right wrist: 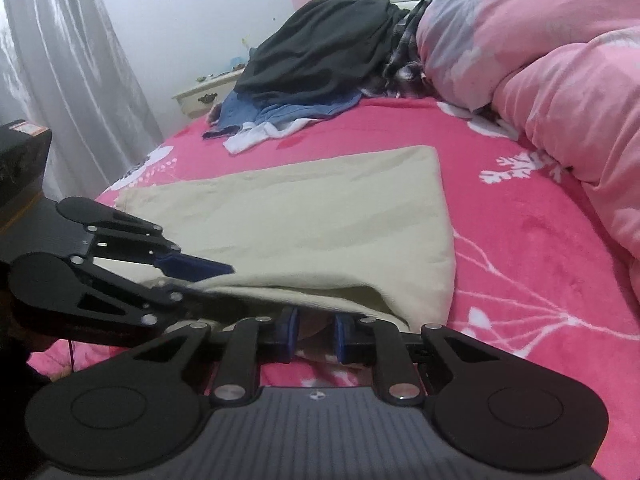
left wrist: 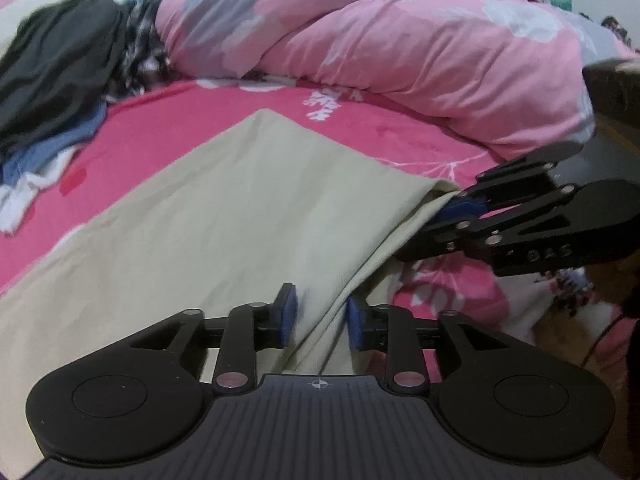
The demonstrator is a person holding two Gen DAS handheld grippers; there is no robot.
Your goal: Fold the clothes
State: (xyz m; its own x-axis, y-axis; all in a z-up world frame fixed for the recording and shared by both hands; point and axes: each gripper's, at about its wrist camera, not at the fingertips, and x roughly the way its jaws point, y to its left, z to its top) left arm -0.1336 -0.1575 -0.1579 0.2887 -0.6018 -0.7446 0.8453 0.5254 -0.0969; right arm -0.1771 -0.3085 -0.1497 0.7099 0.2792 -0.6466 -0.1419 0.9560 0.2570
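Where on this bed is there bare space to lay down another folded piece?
Bare pink sheet lies between the beige cloth and the bunched quilt, plus a strip between the cloth and the clothes pile. The near edge is crowded by both grippers.

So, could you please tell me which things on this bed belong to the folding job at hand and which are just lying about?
In the job:
- beige garment, near edge lifted
- left claw, fold of its edge between the fingers
- right claw, at the same edge

Lying about:
- pink duvet
- heap of dark and blue clothes
- nightstand
- curtain
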